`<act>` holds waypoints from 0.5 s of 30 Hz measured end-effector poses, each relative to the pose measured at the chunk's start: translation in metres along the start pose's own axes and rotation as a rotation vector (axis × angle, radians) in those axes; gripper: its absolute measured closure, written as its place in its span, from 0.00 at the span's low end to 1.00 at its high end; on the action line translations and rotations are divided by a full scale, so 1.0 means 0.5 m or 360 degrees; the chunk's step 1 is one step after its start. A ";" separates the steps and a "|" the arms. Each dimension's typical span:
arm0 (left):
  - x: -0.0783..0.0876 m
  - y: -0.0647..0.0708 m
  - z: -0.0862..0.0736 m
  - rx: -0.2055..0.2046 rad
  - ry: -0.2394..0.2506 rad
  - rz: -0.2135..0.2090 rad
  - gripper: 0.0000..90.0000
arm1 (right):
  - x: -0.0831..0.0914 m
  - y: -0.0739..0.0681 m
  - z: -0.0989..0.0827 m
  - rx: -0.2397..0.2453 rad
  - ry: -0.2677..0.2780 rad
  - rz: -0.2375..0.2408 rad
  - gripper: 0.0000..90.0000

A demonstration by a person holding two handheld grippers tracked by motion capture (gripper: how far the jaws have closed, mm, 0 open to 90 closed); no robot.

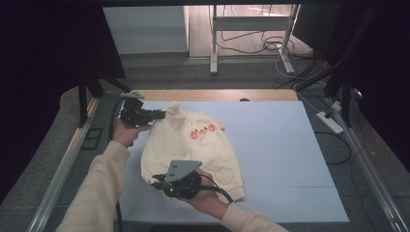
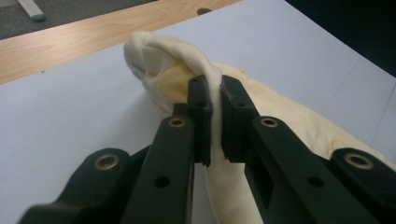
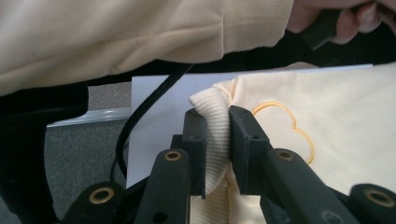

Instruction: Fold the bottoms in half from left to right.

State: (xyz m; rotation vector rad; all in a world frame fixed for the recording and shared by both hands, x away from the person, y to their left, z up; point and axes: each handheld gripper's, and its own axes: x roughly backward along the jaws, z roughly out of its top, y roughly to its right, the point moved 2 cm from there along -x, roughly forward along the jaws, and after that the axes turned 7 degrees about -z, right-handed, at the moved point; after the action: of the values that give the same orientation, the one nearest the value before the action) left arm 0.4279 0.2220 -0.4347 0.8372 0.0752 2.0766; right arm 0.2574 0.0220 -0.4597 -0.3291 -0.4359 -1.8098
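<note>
A cream hoodie [image 1: 193, 147] lies flat on the white counter [image 1: 290, 159]. The left gripper [image 1: 155, 115] pinches a fold near the hood [image 2: 161, 63]; the right gripper [image 1: 157, 182] has its jaws clamped on the ribbed hem [image 3: 215, 135]. Holding 2 points along 1 side likely readies that edge for a fold or lift.

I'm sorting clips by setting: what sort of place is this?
Probably a lab recording station: a white-topped table framed by dark curtains, loose cables and a power strip on the floor.
</note>
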 end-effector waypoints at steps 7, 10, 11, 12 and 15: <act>-0.019 0.000 -0.010 0.0008 -0.0032 -0.0004 0.92 | 0.013 0.014 -0.019 -0.0046 -0.0021 -0.0026 0.85; -0.028 0.002 -0.011 0.0012 -0.0035 -0.0013 0.92 | 0.021 0.018 -0.031 -0.0064 -0.0030 -0.0033 0.86; -0.030 0.003 -0.011 0.0012 -0.0032 -0.0017 0.92 | 0.025 0.020 -0.035 -0.0070 -0.0029 -0.0038 0.86; -0.032 0.003 -0.010 0.0011 -0.0035 -0.0019 0.92 | 0.028 0.022 -0.039 -0.0074 -0.0029 -0.0042 0.86; -0.038 0.008 -0.008 0.0002 -0.0039 -0.0017 0.92 | 0.041 0.028 -0.048 -0.0100 -0.0029 -0.0051 0.86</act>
State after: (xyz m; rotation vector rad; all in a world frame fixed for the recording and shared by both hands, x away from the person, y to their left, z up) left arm 0.4303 0.2063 -0.4466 0.8608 0.0678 2.0560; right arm 0.2652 -0.0099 -0.4704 -0.3846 -0.3995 -1.8555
